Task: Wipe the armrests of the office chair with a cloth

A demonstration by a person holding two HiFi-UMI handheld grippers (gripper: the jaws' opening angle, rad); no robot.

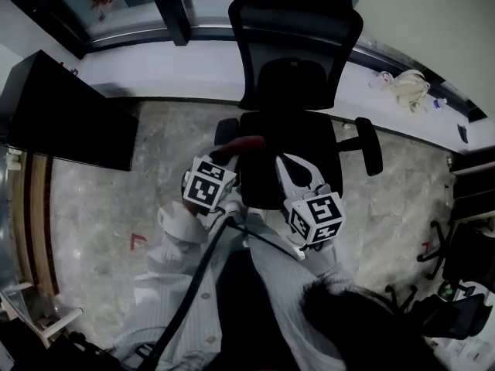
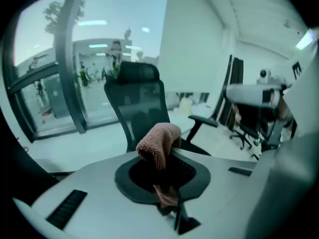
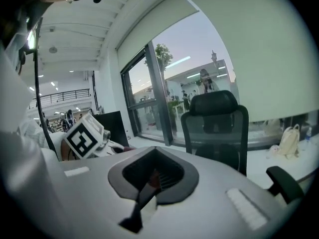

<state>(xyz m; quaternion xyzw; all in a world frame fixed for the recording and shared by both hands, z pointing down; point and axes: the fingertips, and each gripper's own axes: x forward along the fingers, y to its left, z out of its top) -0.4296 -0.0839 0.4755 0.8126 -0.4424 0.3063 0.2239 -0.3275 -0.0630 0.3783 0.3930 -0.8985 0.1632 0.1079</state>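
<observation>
Approach: left gripper [image 1: 233,151] fingers pinch the cloth [image 2: 159,144] near the chair [image 1: 298,91] armrest [image 1: 225,133]; right gripper [image 1: 288,165] fingers are pressed together, empty. Next, lower the cloth onto that armrest

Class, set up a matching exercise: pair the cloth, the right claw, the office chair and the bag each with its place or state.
Things:
1. cloth
2. right claw
3. office chair
4. bag

Places or states:
a. on the window ledge
b. shut, holding nothing
c. black, nobody sitting in it
d. pinched in the left claw

Pairs: 1-d, 2-b, 3-c, 4-a
</observation>
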